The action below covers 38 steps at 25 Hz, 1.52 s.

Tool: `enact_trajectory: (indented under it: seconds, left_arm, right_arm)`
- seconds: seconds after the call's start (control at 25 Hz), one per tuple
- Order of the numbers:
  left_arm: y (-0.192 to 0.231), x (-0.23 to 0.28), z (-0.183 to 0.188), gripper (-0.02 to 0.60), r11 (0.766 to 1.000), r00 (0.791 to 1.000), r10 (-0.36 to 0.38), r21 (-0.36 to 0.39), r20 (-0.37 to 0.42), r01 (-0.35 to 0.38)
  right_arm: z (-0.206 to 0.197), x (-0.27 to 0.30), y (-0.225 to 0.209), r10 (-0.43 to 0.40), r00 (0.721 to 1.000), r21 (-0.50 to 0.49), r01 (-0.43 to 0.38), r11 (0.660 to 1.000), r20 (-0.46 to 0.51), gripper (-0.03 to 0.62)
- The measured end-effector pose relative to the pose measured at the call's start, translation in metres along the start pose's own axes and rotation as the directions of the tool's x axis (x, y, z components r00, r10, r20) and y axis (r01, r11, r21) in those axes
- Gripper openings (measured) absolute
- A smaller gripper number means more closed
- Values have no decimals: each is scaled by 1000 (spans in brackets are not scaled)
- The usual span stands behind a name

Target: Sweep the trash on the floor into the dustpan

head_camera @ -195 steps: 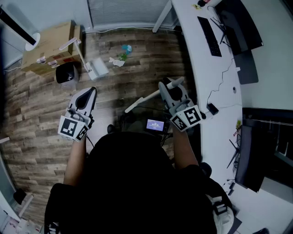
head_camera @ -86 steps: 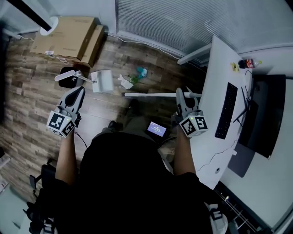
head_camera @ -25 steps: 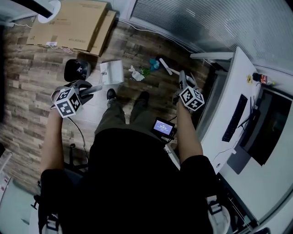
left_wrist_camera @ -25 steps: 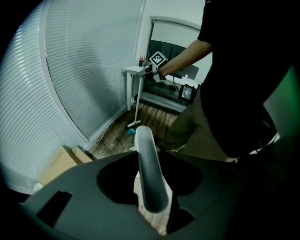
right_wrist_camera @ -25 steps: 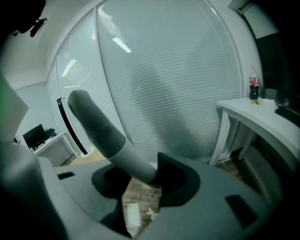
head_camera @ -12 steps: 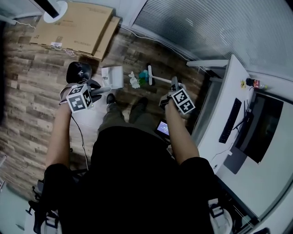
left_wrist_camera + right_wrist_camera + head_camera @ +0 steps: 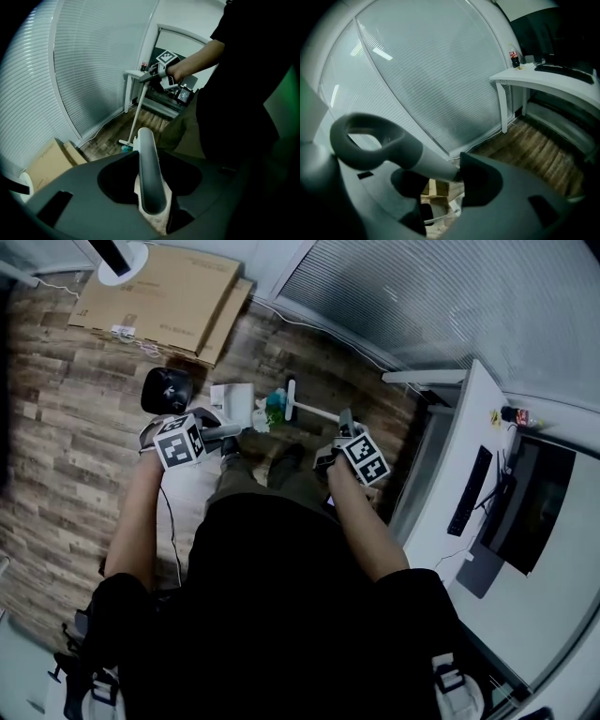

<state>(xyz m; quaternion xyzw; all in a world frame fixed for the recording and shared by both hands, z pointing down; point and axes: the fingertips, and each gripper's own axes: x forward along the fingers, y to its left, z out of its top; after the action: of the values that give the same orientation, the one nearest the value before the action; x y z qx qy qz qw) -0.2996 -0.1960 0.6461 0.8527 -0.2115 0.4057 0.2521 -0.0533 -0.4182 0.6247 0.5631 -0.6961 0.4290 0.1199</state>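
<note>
The white dustpan (image 7: pixel 234 399) rests on the wood floor, and my left gripper (image 7: pixel 217 432) is shut on its grey handle (image 7: pixel 149 178). Green, blue and white trash (image 7: pixel 270 413) lies against the pan's right edge. The broom head (image 7: pixel 290 395) stands just right of the trash, its white handle (image 7: pixel 314 412) slanting back to my right gripper (image 7: pixel 339 423). In the right gripper view the grey looped grip (image 7: pixel 370 140) lies across the jaws, which are opening with the handle still between them. From the left gripper view I see the broom (image 7: pixel 136 115) and the right gripper (image 7: pixel 157 75).
A black round object (image 7: pixel 167 390) sits left of the dustpan. A flat cardboard box (image 7: pixel 155 296) lies by the wall. A white desk (image 7: pixel 450 456) with a keyboard (image 7: pixel 467 491) runs along the right. Window blinds (image 7: pixel 440 70) close off the far side.
My right gripper has moved left and rolled, bringing the broom head and the trash up to the dustpan. The left gripper and dustpan have barely moved.
</note>
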Motion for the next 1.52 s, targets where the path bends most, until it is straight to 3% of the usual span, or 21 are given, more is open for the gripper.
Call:
enact_trajectory:
  seconds: [0.28, 0.44, 0.56, 0.92, 1.16, 1.32, 1.44, 1.52]
  left_arm:
    - [-3, 0, -3, 130, 1000, 1000, -9, -1, 22, 9]
    - [-1, -1, -3, 130, 1000, 1000, -7, 1, 29, 7]
    - [-2, -2, -5, 130, 1000, 1000, -4, 5, 29, 4]
    - [-4, -3, -7, 130, 1000, 999, 7, 4, 34, -7]
    - [1, -8, -14, 132, 999, 999, 40, 29, 26, -41]
    - [5, -11, -13, 137, 996, 997, 73, 44, 26, -74]
    - [10, -24, -6, 146, 994, 993, 103, 36, 64, -106]
    - [13, -40, 8, 146, 990, 984, 134, 24, 119, -138]
  right_arm:
    - [-25, -13, 19, 16, 1000, 208, -15, 978, -6, 175]
    - [-35, -12, 42, 88, 996, 238, -82, 968, -16, 175]
    - [-21, -11, 46, 115, 993, 238, -114, 965, 7, 175]
    - [45, -23, -13, 66, 983, 420, -134, 898, 171, 174]
    - [73, -50, 12, 178, 956, 277, -240, 930, 233, 169]
    - [99, -72, 39, 273, 928, 126, -312, 942, 255, 169]
    - [112, -87, 65, 358, 900, -13, -366, 930, 247, 169]
    - [119, -98, 83, 429, 872, -133, -408, 903, 235, 168]
